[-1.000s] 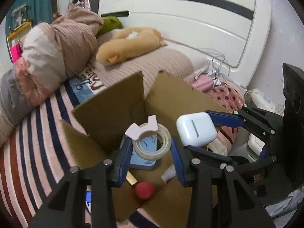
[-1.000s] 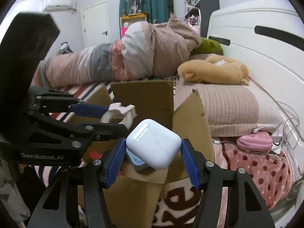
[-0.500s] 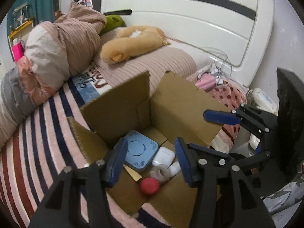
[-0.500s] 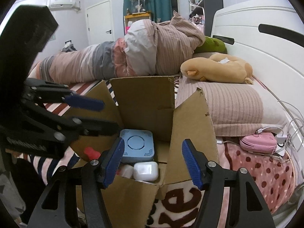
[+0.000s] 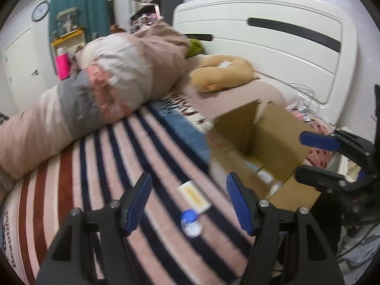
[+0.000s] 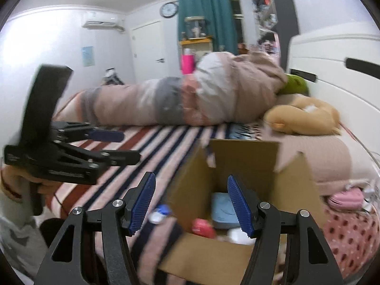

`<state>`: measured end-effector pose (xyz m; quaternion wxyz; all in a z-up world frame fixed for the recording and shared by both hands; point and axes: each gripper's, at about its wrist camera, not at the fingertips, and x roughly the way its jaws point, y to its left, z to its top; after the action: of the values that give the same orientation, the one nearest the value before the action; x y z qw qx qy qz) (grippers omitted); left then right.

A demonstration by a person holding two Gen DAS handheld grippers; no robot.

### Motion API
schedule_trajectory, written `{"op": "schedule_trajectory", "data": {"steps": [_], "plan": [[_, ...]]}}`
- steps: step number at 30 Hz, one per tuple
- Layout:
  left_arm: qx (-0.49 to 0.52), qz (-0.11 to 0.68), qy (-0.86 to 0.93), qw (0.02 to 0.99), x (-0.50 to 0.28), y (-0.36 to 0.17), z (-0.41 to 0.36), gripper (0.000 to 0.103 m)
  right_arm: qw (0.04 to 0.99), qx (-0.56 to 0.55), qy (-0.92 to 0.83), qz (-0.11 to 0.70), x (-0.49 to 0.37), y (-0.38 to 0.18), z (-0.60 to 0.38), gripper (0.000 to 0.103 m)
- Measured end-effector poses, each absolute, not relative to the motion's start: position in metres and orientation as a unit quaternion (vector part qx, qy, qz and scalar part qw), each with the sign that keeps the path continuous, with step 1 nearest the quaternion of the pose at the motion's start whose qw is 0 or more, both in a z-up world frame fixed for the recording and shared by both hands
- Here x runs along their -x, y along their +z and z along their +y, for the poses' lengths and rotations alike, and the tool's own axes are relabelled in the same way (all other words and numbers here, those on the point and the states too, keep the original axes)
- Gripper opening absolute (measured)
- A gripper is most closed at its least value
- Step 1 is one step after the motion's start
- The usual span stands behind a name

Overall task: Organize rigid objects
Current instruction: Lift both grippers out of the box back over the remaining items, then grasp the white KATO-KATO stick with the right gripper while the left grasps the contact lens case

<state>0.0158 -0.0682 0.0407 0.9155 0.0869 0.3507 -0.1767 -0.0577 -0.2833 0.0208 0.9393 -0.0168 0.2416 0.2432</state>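
Observation:
An open cardboard box (image 5: 268, 133) stands on the striped bed; it also shows in the right wrist view (image 6: 244, 166). Inside it lie a blue-grey device (image 6: 222, 210), a red object (image 6: 203, 228) and a white case (image 6: 238, 235). My left gripper (image 5: 187, 201) is open and empty above the bed, left of the box. Below it lie a small yellow-and-white box (image 5: 194, 196) and a blue-and-white object (image 5: 191, 222), which also shows in the right wrist view (image 6: 160, 212). My right gripper (image 6: 191, 204) is open and empty above the box's near left corner.
A rolled duvet (image 5: 99, 90) lies across the striped bedspread (image 5: 95, 166). A tan plush toy (image 5: 223, 73) rests on the pillow near the white headboard (image 5: 273, 38). A pink pouch (image 6: 346, 196) and cables lie right of the box.
Both grippers let go of their loads, the tape roll and the white case, into the box. Both then pulled back and swung left; the left one now hangs over the bedspread.

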Motion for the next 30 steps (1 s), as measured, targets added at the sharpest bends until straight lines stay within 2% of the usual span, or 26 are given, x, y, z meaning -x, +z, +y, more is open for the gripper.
{"op": "schedule_trajectory", "data": {"steps": [7,11,16,17,19,21,22,27,30], "plan": [[-0.052,0.384,-0.154,0.909,-0.02,-0.013,-0.001,0.062,0.904,0.06,0.309,0.29,0.056,-0.008,-0.198,0.06],[-0.031,0.406,-0.163,0.898,-0.032,-0.044,0.023,0.062,0.882,0.069,0.308,0.35,0.048,-0.05,-0.161,0.06],[-0.006,0.426,-0.171,0.888,-0.042,-0.078,0.038,0.062,0.886,0.088,0.216,0.401,0.014,-0.118,-0.14,0.059],[-0.005,0.43,-0.166,0.888,-0.044,-0.083,0.041,0.062,0.887,0.089,0.199,0.406,0.007,-0.129,-0.139,0.057],[-0.006,0.432,-0.164,0.887,-0.049,-0.089,0.043,0.062,0.884,0.076,0.191,0.421,-0.008,-0.147,-0.139,0.039],[0.002,0.436,-0.167,0.884,-0.053,-0.092,0.045,0.062,0.878,0.068,0.196,0.431,-0.018,-0.156,-0.135,0.028],[0.006,0.437,-0.165,0.884,-0.055,-0.092,0.047,0.062,0.881,0.067,0.205,0.422,-0.02,-0.156,-0.131,0.028],[0.007,0.44,-0.147,0.886,-0.059,-0.097,0.052,0.062,0.871,0.049,0.26,0.414,-0.032,-0.151,-0.111,0.028],[0.009,0.452,-0.139,0.881,-0.062,-0.103,0.052,0.062,0.877,0.073,0.235,0.413,-0.028,-0.143,-0.113,0.038]]}}
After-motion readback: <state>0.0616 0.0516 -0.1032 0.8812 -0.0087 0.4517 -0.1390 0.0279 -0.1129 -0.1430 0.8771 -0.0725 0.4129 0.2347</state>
